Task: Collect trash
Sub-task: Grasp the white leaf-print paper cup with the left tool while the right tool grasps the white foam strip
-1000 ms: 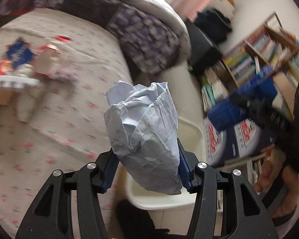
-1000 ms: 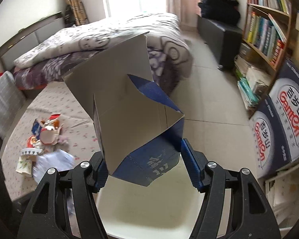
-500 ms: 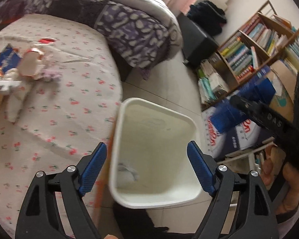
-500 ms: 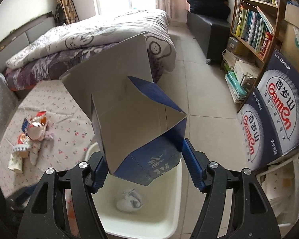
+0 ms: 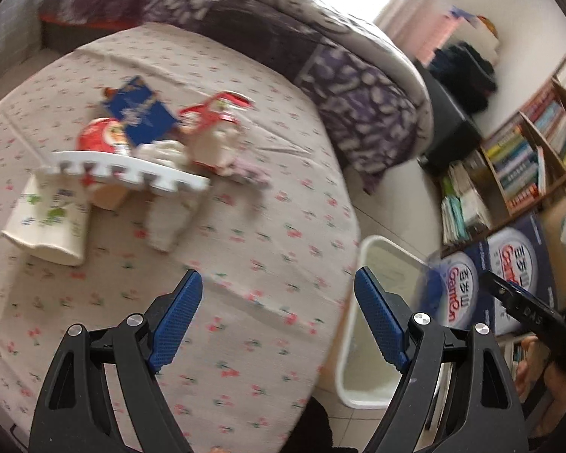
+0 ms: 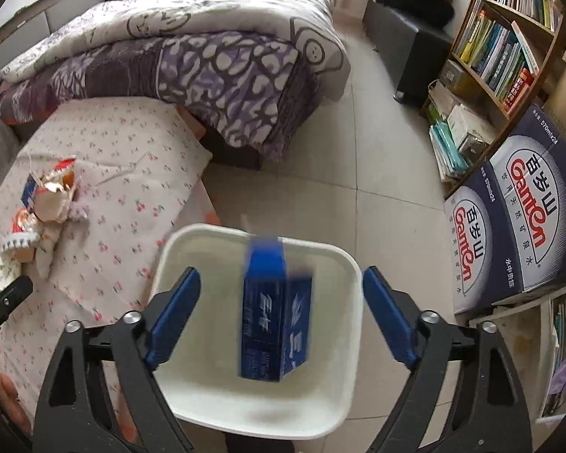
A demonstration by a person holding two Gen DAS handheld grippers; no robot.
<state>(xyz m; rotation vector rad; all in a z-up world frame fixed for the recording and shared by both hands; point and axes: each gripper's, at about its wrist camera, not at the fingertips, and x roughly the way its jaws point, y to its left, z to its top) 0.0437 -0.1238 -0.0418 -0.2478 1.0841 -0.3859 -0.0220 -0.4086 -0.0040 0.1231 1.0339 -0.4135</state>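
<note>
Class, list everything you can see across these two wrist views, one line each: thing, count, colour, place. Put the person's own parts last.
Bin: one, white, on the floor beside the bed.
Carton: one, blue, blurred, over the bin's opening, clear of both pads.
Trash pile: several pieces, mixed red, blue and white, on the flowered sheet.
Duvet: one, purple and white, bunched at the bed's far end.
Bookshelf: one, wooden, by the right wall.
Water cases: two, navy, under the shelf.
Left gripper: black with blue pads, open, empty, over the bed's edge.
Right gripper: same colours, jaws just opened, above the bin.
</note>
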